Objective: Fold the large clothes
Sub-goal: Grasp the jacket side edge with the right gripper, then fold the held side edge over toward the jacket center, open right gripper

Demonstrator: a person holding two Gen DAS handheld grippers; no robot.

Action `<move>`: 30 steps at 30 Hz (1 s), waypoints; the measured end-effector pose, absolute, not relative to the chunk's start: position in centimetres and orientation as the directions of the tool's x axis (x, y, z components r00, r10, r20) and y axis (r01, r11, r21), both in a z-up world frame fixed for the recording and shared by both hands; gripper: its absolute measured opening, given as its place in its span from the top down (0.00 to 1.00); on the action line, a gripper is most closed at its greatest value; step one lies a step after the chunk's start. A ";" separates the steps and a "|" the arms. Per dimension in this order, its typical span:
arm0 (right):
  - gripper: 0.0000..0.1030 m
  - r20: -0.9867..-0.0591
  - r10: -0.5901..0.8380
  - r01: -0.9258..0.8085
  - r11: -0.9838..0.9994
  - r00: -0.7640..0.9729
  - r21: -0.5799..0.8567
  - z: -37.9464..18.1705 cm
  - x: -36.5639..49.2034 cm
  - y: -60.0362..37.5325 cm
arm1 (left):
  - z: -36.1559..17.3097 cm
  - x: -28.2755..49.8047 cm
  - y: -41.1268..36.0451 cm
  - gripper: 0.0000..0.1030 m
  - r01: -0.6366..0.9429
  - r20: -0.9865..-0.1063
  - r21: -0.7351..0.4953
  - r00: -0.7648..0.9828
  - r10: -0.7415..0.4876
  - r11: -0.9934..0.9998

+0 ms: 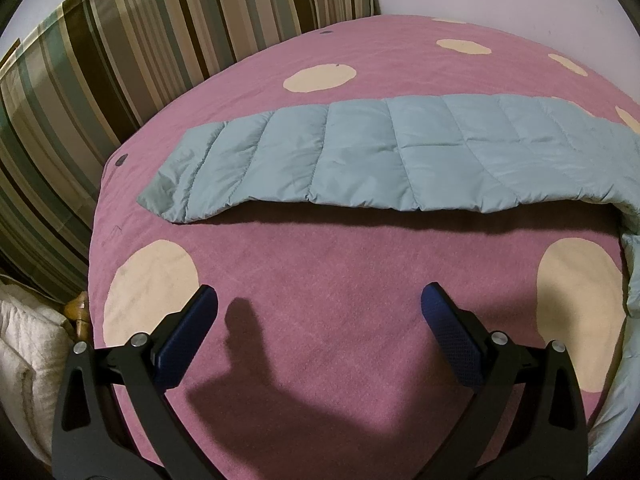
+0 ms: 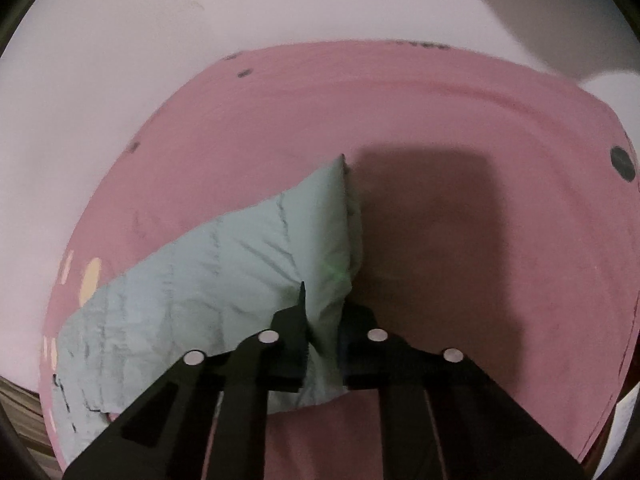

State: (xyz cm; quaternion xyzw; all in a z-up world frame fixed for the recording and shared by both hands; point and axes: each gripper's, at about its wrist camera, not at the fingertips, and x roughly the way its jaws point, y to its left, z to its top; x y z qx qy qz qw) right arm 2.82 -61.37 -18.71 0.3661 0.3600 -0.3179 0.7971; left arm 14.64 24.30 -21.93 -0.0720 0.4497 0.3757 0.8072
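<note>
Quilted jacket (image 2: 248, 264) pinched in right tongs (image 2: 324, 320); left tongs (image 1: 318, 312) wide, nearer than it

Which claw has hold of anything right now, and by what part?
The right claw is shut on the light blue quilted garment, pinching a bunched fold at its edge. The left claw is open, empty.

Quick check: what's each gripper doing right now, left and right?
Left gripper: open, holding nothing.
Right gripper: closed on the quilted light-blue garment.
</note>
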 end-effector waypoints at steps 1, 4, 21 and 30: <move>0.91 -0.793 -0.246 0.758 0.540 0.558 0.366 -18.0 3.0 -60.7 | -22.0 14.6 24.4 0.02 -0.672 -0.782 0.217 0.314 0.539 0.708; 0.92 -0.749 -0.230 0.707 0.577 0.621 0.409 -15.8 3.4 -58.5 | -22.0 14.5 24.5 0.02 -0.674 -0.784 0.211 0.315 0.534 0.708; 0.92 -0.634 0.170 0.171 0.882 0.755 0.440 -8.0 20.8 -30.9 | -22.0 14.6 24.5 0.02 -0.674 -0.788 0.207 0.315 0.529 0.709; 0.92 -0.687 0.346 -0.038 0.906 0.640 0.421 -11.0 26.9 -16.9 | -22.1 14.4 25.0 0.02 -0.678 -0.799 0.176 0.324 0.506 0.713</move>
